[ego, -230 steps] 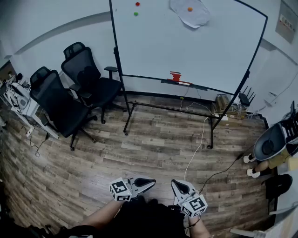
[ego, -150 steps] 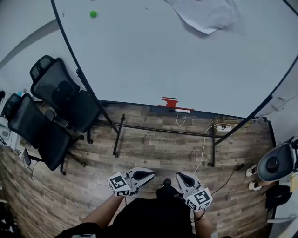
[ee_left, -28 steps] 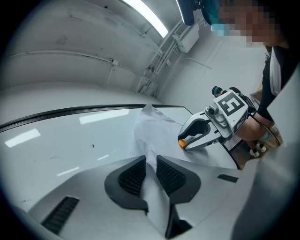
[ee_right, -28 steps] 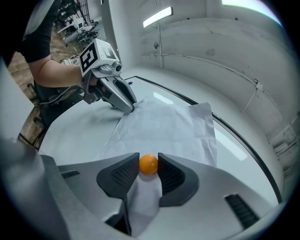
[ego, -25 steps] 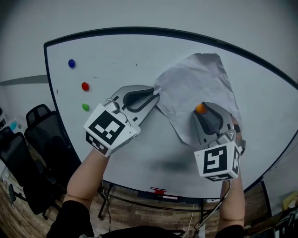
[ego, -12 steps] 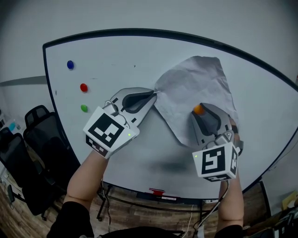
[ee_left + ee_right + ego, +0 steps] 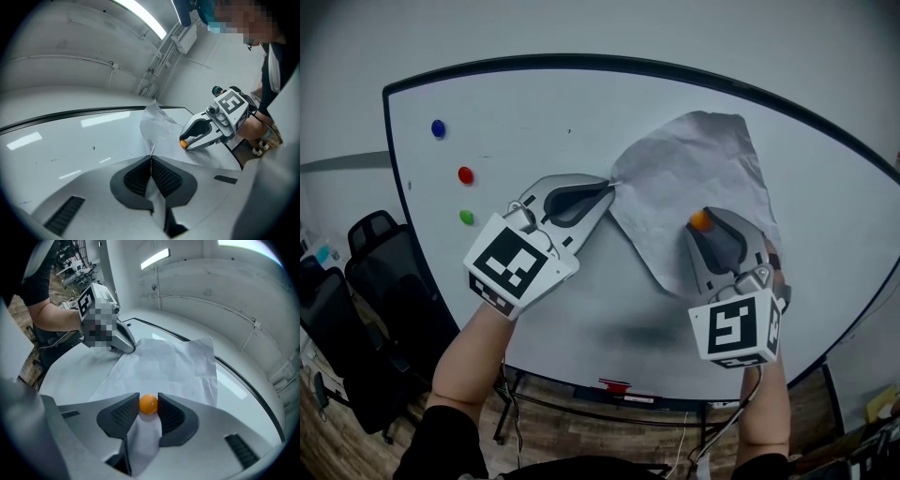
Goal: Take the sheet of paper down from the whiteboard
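Gripping paper (image 7: 694, 173) and magnet (image 7: 148, 404), about to unpin from the whiteboard (image 7: 572, 108).
Pinching the paper's left corner in the left gripper (image 7: 610, 187), jaws just closed flat on it; clamping the orange magnet, mid-sheet, between the jaws of the right gripper (image 7: 702, 223). Next, likely: pull the magnet straight off, then draw the paper away without tearing.
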A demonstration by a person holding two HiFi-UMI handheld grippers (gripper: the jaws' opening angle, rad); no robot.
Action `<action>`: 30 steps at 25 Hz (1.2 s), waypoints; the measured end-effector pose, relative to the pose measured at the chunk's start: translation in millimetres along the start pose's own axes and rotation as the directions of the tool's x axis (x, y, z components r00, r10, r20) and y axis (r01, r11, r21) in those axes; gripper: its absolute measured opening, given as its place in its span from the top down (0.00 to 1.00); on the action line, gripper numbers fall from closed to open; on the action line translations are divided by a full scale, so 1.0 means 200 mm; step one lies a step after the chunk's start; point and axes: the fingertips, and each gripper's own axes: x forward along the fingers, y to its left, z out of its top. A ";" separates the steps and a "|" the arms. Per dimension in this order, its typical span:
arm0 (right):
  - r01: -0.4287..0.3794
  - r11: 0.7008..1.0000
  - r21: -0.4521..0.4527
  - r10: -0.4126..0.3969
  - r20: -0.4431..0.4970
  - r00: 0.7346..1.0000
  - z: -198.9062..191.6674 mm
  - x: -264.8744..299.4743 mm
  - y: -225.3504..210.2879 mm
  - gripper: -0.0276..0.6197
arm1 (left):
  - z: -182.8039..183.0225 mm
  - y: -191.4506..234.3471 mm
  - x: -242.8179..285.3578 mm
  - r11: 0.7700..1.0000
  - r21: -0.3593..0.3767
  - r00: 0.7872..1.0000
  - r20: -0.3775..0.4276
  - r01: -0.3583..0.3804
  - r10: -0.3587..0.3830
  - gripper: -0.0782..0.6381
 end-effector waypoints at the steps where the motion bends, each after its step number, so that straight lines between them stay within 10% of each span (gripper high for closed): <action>1: 0.002 1.000 -0.006 -0.002 0.015 1.000 0.02 -0.01 -0.01 0.76 | 0.00 0.00 0.00 1.000 0.001 1.000 0.000 0.000 0.000 0.87; 30: 0.091 0.996 0.026 -0.093 0.132 0.987 0.15 -0.36 -0.29 0.76 | -0.02 0.03 -0.05 0.997 0.025 0.993 -0.093 -0.067 0.069 0.87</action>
